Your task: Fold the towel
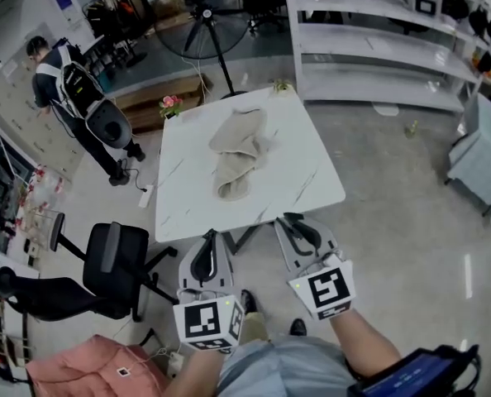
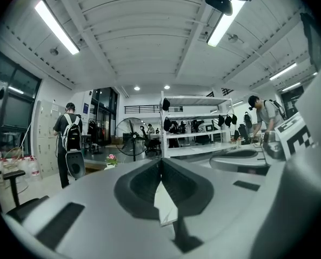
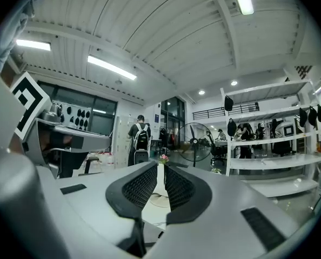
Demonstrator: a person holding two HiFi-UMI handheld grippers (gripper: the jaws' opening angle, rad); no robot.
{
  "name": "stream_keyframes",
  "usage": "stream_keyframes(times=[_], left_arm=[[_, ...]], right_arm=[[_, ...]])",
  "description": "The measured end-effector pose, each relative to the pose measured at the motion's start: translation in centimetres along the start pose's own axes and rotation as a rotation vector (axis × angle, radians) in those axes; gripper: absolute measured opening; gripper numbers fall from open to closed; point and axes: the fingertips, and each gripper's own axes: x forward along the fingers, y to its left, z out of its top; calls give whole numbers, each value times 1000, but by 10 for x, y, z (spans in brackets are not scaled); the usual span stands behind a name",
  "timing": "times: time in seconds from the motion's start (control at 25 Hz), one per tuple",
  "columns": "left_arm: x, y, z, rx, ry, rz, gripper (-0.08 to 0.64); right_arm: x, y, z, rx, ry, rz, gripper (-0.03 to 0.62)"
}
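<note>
Closest to me in the head view: left gripper point(image 1: 207, 242) and right gripper point(image 1: 295, 224), side by side just off the table's point(image 1: 312, 180) near edge, both pointing toward it. I see the towel point(image 1: 235, 153) lying crumpled on the table, around its middle and reaching toward the far edge, well apart from both grippers. A fan point(image 1: 204, 11) stands beyond the table's far edge.

Left gripper view: jaws pressed together, nothing between them. A bit of the table shows below the tips.

Right gripper view: jaws a narrow slit apart, nothing gripped. The table top is visible through the slit.
</note>
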Motion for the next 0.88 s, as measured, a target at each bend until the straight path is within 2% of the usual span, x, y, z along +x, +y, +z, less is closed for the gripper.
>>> stream_keyframes(times=[0.16,0.4,0.64,0.88], left_arm=[[28,8,-3,-14,1,6,8],[93,51,-28,-60,19,-4,8],[176,118,-56,-110,77,-39,8],[254,177,-58,-123,97,-87,8]], right_arm=[[25,-18,-5,-3,16,0,49],[97,-33,-24,-17,55,-11,44],[193,-45,-46,-50,126,-44,41],[288,-59,-42,-84,155,-88,40]])
